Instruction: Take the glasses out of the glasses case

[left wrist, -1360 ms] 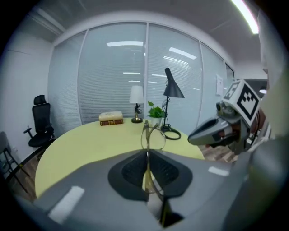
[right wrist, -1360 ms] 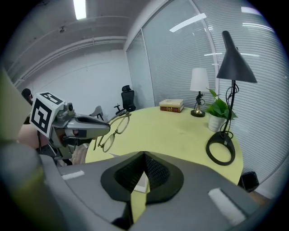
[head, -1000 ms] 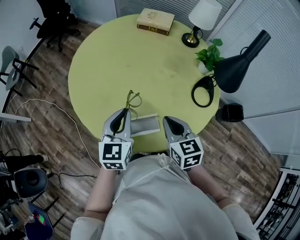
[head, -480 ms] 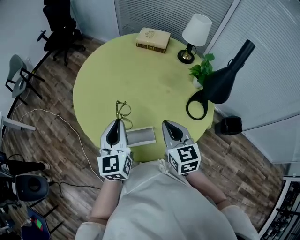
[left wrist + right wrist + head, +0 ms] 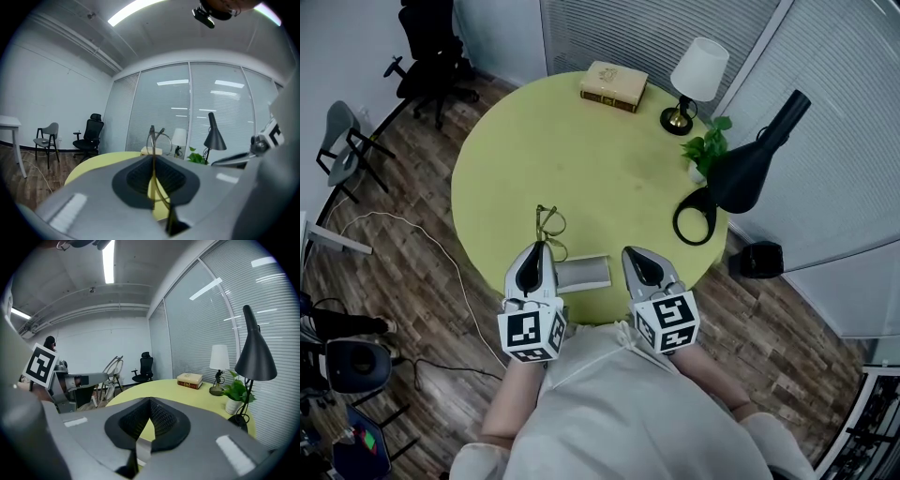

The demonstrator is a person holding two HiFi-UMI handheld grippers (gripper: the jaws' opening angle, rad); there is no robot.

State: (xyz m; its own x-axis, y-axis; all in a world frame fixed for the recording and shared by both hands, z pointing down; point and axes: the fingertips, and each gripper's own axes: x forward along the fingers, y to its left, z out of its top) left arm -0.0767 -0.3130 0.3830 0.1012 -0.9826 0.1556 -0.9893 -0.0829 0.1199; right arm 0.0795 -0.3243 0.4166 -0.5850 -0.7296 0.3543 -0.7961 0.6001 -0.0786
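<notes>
Thin wire-framed glasses (image 5: 549, 223) stick out beyond my left gripper (image 5: 536, 247), which is shut on one of their arms. In the left gripper view the arm runs down between the jaws (image 5: 153, 157) and the lenses (image 5: 157, 136) stand above them. The grey glasses case (image 5: 584, 273) lies between the two grippers near the round table's front edge. My right gripper (image 5: 629, 252) is shut, and a grey strip of the case (image 5: 143, 448) shows pinched low between its jaws. The right gripper view also shows the glasses (image 5: 112, 367) at its left.
On the yellow-green round table (image 5: 581, 159), a book (image 5: 614, 84), a white table lamp (image 5: 694, 80), a small plant (image 5: 710, 150) and a black desk lamp (image 5: 741, 173) stand at the back and right. Chairs (image 5: 427, 47) and a cable are on the floor to the left.
Both grippers have lifted a little together. The glasses stay in the left gripper and the case stays between the two.
</notes>
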